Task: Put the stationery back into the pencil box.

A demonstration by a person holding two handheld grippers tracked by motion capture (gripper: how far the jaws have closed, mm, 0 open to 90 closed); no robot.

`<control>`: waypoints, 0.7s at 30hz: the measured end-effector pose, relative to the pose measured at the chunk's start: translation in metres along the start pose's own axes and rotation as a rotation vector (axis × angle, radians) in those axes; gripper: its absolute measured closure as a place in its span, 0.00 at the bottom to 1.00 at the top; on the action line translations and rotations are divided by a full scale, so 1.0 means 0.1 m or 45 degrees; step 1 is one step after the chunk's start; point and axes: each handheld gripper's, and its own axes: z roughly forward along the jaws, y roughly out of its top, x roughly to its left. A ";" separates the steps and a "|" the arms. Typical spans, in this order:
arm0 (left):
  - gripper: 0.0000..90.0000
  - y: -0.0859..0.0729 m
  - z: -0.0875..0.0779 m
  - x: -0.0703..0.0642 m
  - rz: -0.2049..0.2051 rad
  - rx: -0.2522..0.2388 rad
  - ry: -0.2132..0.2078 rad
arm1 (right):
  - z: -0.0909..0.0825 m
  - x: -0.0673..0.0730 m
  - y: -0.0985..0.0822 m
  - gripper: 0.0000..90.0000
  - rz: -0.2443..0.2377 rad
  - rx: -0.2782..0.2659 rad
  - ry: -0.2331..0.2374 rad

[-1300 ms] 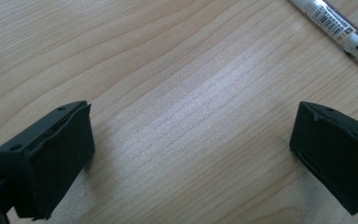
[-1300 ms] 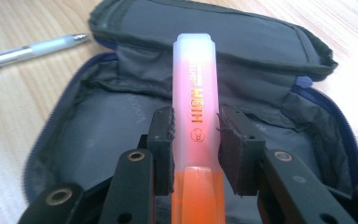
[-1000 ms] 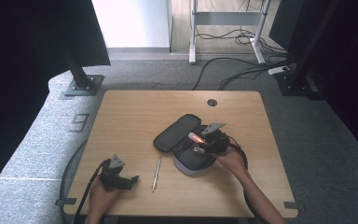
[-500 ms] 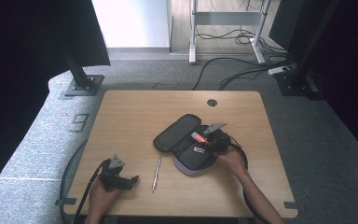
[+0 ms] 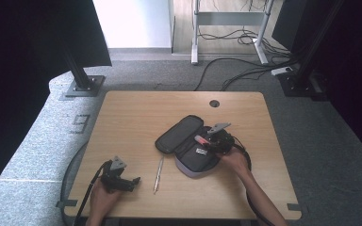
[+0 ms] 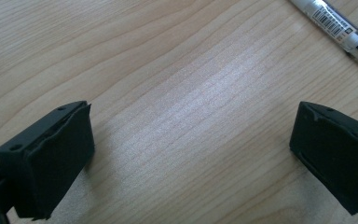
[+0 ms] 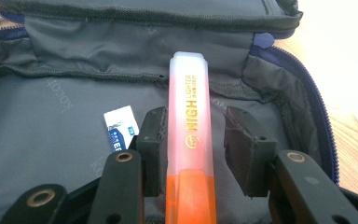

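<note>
Our right tongs point(image 7: 191, 149) hover over the open pencil case point(image 5: 188, 146) near the middle of the bench point(image 5: 122, 117), with an orange highlighter point(image 7: 189, 140) standing between the jaws. In the right gripper view the left jaw touches the barrel while a slim gap shows on the other side, so we judge the grip loosened, the marker about to drop or just slipping free above the grey lining. A small eraser point(image 7: 120, 128) already lies inside the case. The highlighter looks light, stiff and smooth-skinned plastic; we would take it across the middle of the barrel, as here, since the glossy cap end could slide out of a slack pinch. The case is soft fabric and will sag if pushed. Our left tongs point(image 6: 191, 154) rest wide apart and empty, low over bare wood at the near left, with a clear pen point(image 6: 340, 28) lying just beyond them. Against the picture half a second back, we see nearly nothing changed: both hands sit where they were, the pen too.
</note>
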 end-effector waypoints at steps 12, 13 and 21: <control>0.00 0.00 0.00 0.00 0.000 0.000 0.000 | -0.12 -0.01 0.02 0.50 0.013 -0.031 -0.010; 0.00 0.00 0.00 0.00 0.000 0.000 0.000 | -0.13 -0.01 0.03 0.47 0.010 -0.031 -0.010; 0.00 0.00 0.00 0.00 0.003 0.002 0.000 | -0.26 0.01 0.05 0.35 -0.002 -0.055 0.017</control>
